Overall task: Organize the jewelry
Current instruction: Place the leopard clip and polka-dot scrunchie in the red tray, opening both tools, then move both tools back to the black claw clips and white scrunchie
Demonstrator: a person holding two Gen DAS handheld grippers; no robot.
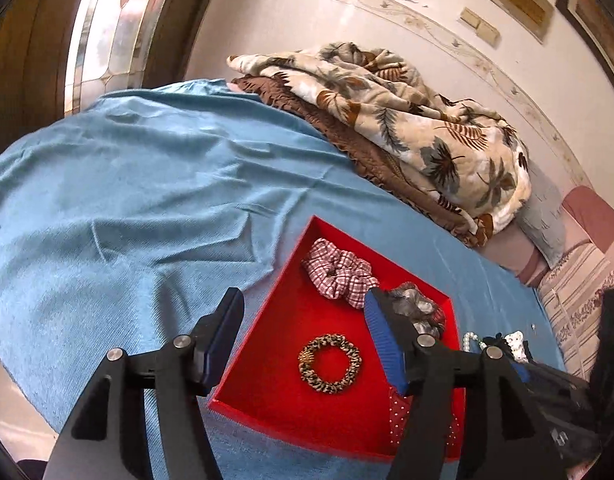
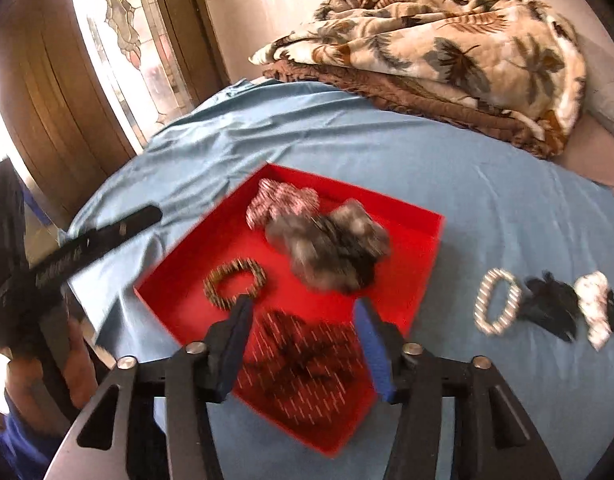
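three pieces lie outside the red tray [image 2: 427, 240]; both my jaws gape wide, empty. the pearl bracelet [image 2: 498, 301] beside it could slip my grip.

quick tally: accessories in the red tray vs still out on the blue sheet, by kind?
In the red tray:
Scrunchies: 4 – checked, grey, leopard ring, red dotted

On the blue sheet:
Pearl bracelet: 1
Black piece: 1
White piece with black: 1

Total: 7 (4 in, 3 out)
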